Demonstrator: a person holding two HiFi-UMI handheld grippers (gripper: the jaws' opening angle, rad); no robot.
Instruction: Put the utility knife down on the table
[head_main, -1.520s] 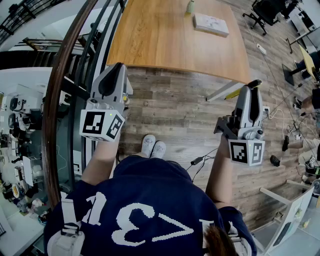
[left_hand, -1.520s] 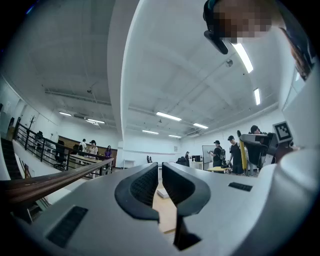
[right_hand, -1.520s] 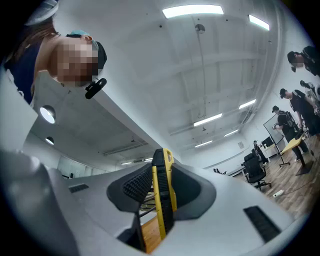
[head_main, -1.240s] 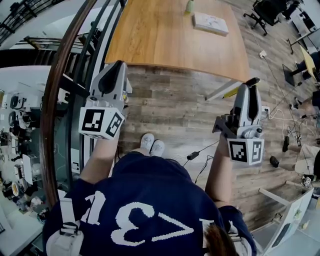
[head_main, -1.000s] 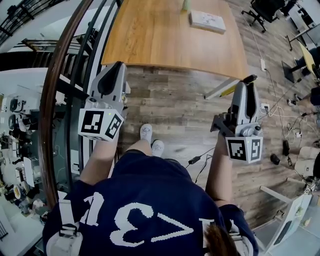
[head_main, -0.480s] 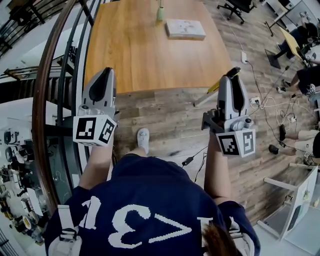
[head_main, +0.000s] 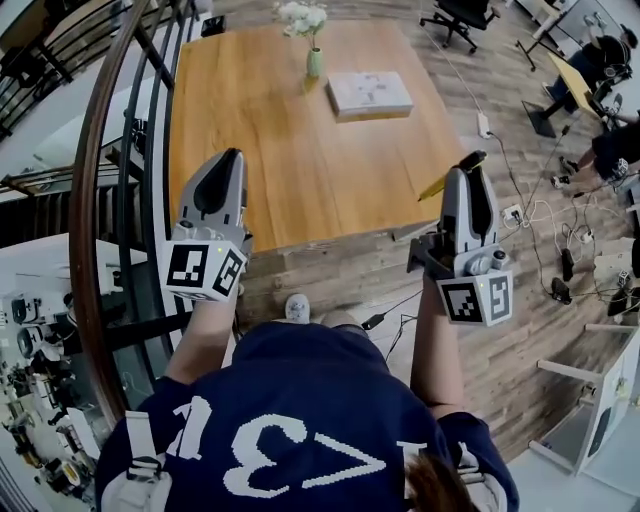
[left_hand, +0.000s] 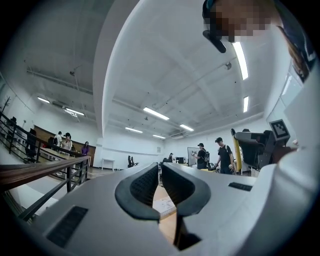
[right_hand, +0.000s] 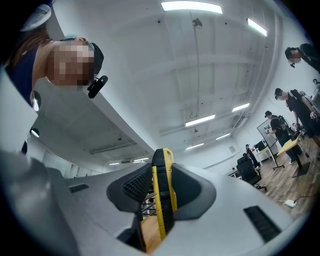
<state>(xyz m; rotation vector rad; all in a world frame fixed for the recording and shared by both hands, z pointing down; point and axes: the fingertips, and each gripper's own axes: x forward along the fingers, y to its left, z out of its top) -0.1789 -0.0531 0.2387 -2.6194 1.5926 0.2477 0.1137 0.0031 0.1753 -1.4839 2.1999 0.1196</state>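
Gripping slim yellow-and-black utility knife (right_hand: 161, 200) edge-on between ribbed dark pads (right_hand: 137, 188) of grey two-jaw right gripper (right_hand: 162, 172). Showing light brown wooden surface (right_hand: 148, 235) through gap below jaws. Pointing toward white ceiling light strips (right_hand: 191, 6).

The head view looks steeply down from high above the near edge of the wooden table (head_main: 300, 140). Both gripper views sit close behind their jaws, facing forward and upward over this table; all three views share its top.
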